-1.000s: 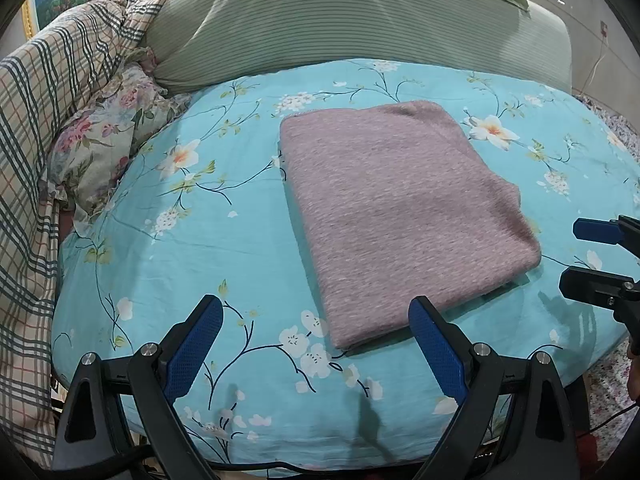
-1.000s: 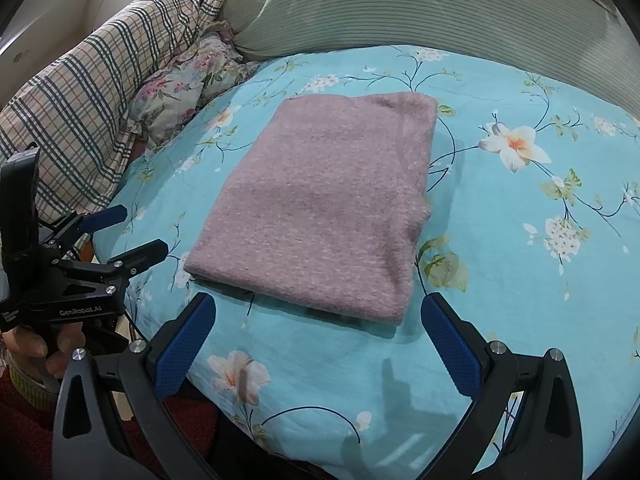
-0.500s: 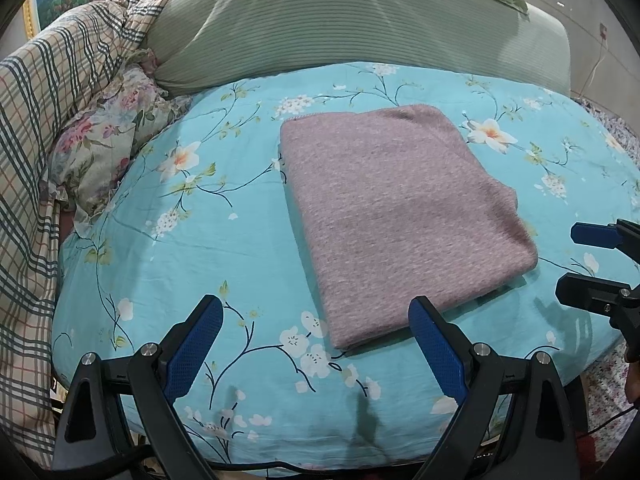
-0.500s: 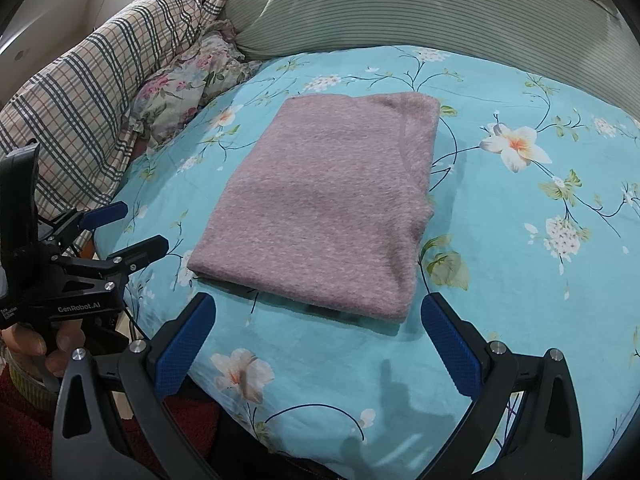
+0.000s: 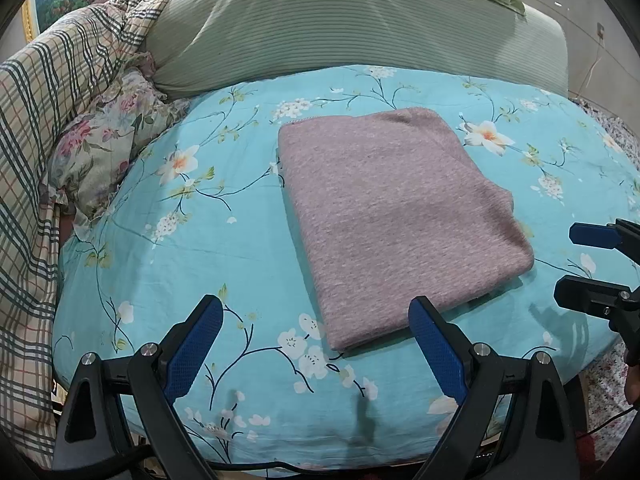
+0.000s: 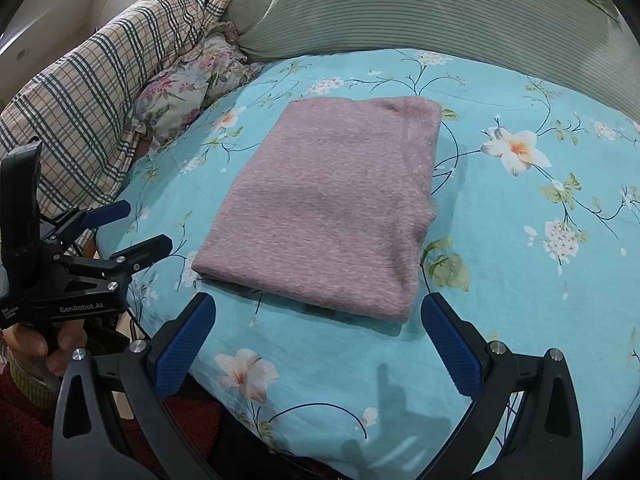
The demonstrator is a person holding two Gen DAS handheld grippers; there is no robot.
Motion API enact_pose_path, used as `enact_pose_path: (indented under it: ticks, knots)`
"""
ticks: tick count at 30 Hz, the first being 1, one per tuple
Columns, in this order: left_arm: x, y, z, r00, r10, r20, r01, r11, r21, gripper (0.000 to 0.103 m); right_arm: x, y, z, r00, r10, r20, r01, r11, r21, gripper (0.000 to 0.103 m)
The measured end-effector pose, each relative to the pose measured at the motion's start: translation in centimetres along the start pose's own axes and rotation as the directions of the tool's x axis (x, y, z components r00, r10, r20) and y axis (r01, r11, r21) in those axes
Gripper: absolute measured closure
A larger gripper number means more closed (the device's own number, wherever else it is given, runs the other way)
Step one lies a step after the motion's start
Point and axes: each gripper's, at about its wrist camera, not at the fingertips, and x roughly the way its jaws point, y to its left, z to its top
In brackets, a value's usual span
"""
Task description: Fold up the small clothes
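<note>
Even, moderately bright overhead light. Soft finger shadows fall on the sheet (image 5: pixel 160 256) near the bottom edge. Both views are sharp at centre, with strong fisheye curvature and dark vignetted corners. No glare.

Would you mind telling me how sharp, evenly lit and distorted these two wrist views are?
Left wrist view: sharp, soft even light, the folded garment in focus; strong fisheye bulge in the floral sheet, dark vignette corners. Right wrist view: equally sharp, faint finger shadows on the sheet near the right gripper, same barrel curve.
</note>
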Motion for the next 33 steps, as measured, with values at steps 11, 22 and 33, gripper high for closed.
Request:
enact_pose_path:
  ticks: [11,22,33]
  knots:
    - [-0.06,-0.01,0.0,1.0,-0.002,0.0,0.002,1.0,-0.001,0.009,-0.05,0.07,0.04,1.0,0.0,0.001,0.0,1.0,-0.001,0.001]
    - [-0.22,0.1,0.16,1.0,-0.007,0.0,0.007,1.0,-0.004,0.009,-0.2,0.34,0.0,1.0,0.0,0.003,0.0,1.0,0.0,0.001]
    - [-0.13,0.21,0.26,1.0,-0.009,-0.001,0.009,1.0,-0.005,0.008,-0.22,0.21,0.05,1.0,0.002,0.002,-0.002,1.0,0.0,0.001]
